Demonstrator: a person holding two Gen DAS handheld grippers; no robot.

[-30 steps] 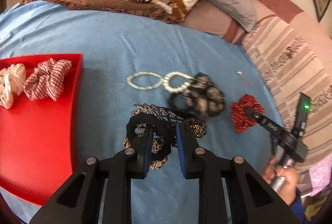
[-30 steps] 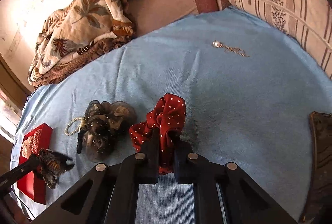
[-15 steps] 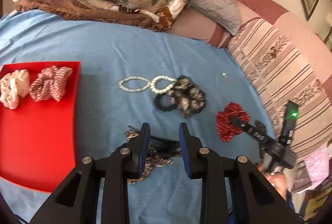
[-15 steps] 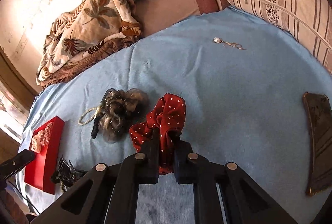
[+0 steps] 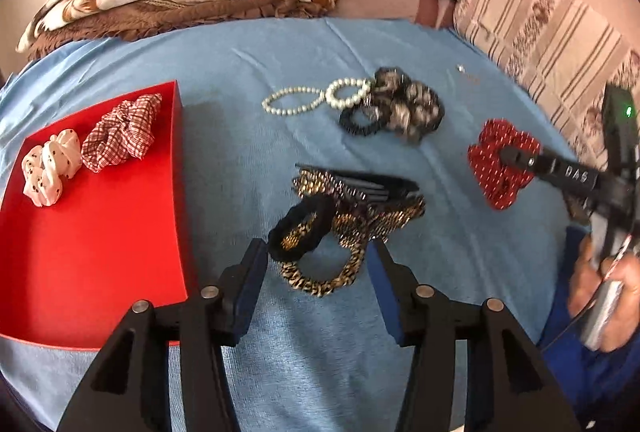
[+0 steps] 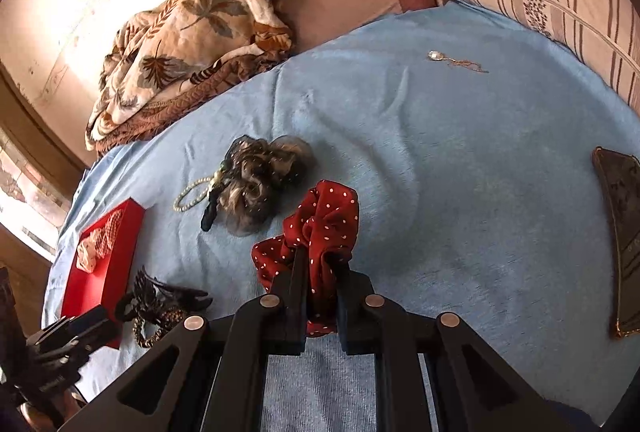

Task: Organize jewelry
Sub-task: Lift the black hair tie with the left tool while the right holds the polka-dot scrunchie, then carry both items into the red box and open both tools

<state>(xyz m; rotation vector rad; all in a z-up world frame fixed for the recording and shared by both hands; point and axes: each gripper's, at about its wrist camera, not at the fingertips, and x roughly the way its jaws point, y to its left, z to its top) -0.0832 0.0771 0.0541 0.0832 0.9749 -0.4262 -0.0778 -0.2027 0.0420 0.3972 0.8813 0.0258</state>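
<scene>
Blue bedspread (image 5: 248, 152) held scattered accessories; right gripper (image 6: 322, 264) pinched red polka-dot fabric scrunchie (image 6: 320, 224), likely bound for red tray (image 5: 100, 252), left gripper (image 5: 318, 252) spread wide over black-and-gold scrunchie pile (image 5: 340, 224).

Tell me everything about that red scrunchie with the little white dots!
The dark red fabric scrunchie with small white polka dots is soft, gathered cloth bunched into puffy folds. The right gripper is shut on its near side, both fingers pinching the folds. Whether it rests on or hangs just above the light blue bedspread is unclear. It sits apart from the grey-brown ruffled hair tie beside it.
</scene>
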